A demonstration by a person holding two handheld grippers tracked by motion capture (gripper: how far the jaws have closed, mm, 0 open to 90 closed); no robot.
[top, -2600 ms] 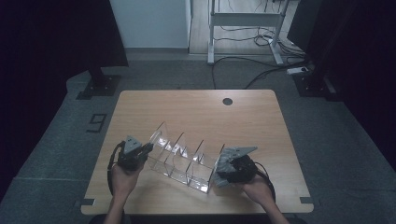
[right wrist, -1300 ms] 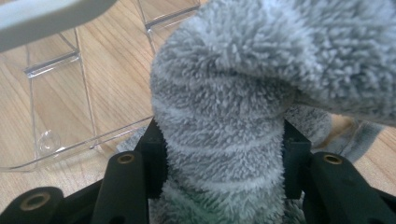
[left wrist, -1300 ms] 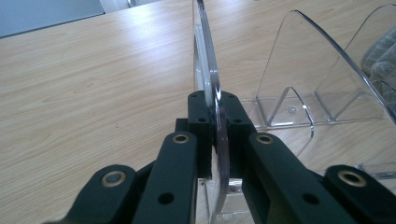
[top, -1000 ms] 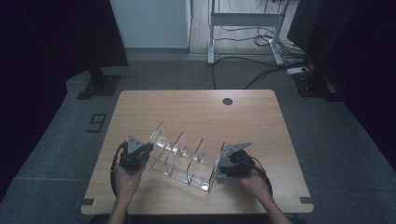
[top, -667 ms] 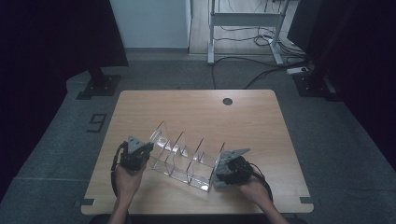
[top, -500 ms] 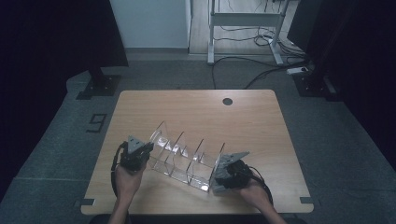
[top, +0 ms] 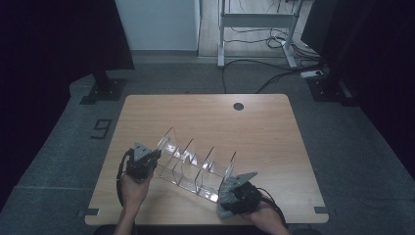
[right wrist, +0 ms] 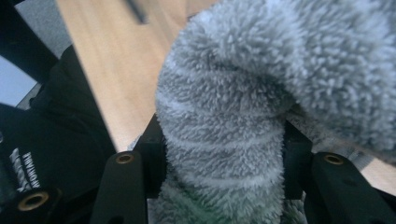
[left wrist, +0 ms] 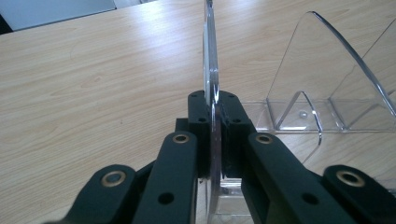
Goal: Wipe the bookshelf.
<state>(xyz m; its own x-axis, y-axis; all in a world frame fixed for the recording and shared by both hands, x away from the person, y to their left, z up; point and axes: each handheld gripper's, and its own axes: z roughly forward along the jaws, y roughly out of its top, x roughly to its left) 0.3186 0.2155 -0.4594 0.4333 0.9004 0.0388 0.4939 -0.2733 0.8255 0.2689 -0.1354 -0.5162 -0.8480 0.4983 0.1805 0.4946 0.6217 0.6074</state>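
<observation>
A: Left gripper [top: 149, 161]?
B: Clamped on the end panel of the clear acrylic rack [top: 195, 166]. Seen in the left gripper view as both black jaws pressed flat against the thin transparent sheet [left wrist: 211, 93], edge-on between them.

A: And the rack itself?
B: Lying diagonally across the near half of the wooden table [top: 264, 127], running from the left gripper toward the right gripper. Several upright clear dividers along its length, each with a rounded top. In the left gripper view, two of those dividers [left wrist: 322, 74] standing to the right of the clamped panel, base resting on the wood.

A: Right gripper [top: 229, 198]?
B: Down at the near right end of the rack, close to the table's front edge. Jaws closed on a wad of grey fluffy cloth [right wrist: 233, 121], bunched thick between them in the right gripper view and bulging up and to the right past the jaws. A greenish tint at the bottom of the wad.

A: Cloth touching the rack?
B: Cannot tell. From the high view, right beside the rack's last divider; contact itself hidden.

A: Hands?
B: Left hand [top: 131, 188] behind its gripper at the table's near left, right hand [top: 262, 218] at the front edge, a black cable looping beside each.

A: Anything else on the table?
B: A round dark hole [top: 238, 105] near the far edge, well apart from the rack.
</observation>
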